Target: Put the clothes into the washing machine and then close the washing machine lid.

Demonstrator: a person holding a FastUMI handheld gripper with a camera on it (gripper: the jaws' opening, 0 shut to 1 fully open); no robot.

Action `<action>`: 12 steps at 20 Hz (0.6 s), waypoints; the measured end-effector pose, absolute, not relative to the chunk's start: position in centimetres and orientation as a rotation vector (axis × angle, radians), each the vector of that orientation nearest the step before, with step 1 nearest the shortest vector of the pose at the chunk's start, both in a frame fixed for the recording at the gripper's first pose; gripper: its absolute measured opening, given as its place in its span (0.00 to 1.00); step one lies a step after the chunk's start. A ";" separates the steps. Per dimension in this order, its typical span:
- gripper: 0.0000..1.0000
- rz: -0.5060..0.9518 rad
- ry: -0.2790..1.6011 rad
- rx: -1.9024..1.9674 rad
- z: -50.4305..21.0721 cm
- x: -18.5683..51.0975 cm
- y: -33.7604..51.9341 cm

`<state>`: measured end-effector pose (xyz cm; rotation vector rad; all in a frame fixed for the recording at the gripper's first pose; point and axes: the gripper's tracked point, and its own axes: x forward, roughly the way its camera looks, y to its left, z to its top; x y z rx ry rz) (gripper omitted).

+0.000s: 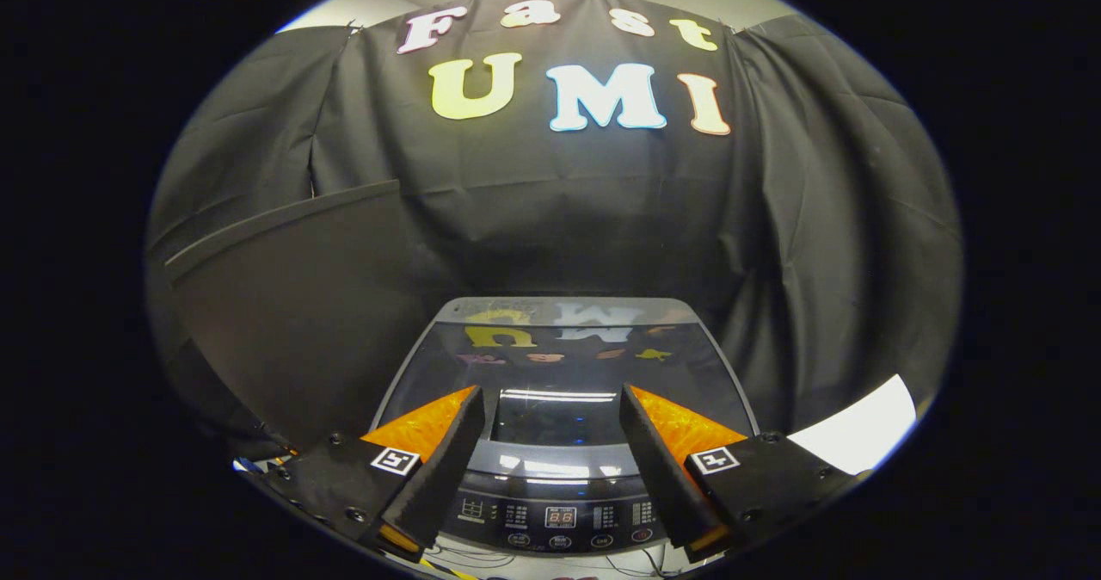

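Black cloth (550, 201) behind closed washing machine lid (563, 365), hand-held gripper (550, 391) spread.

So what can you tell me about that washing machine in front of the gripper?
The washing machine is a top-loader standing against the black cloth wall. Its lid is dark, glossy and see-through like glass, lying flat and shut, mirroring the wall. A grey band with a control panel of buttons and a small lit display runs along the near edge. The open gripper hovers above it, holding nothing.
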<state>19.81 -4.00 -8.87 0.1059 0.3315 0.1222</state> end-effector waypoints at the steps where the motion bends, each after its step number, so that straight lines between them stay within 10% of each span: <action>1: 0.98 0.124 0.324 0.108 -8.4 18.9 -3.9; 12: 0.98 0.096 0.146 0.071 -4.1 5.6 -0.9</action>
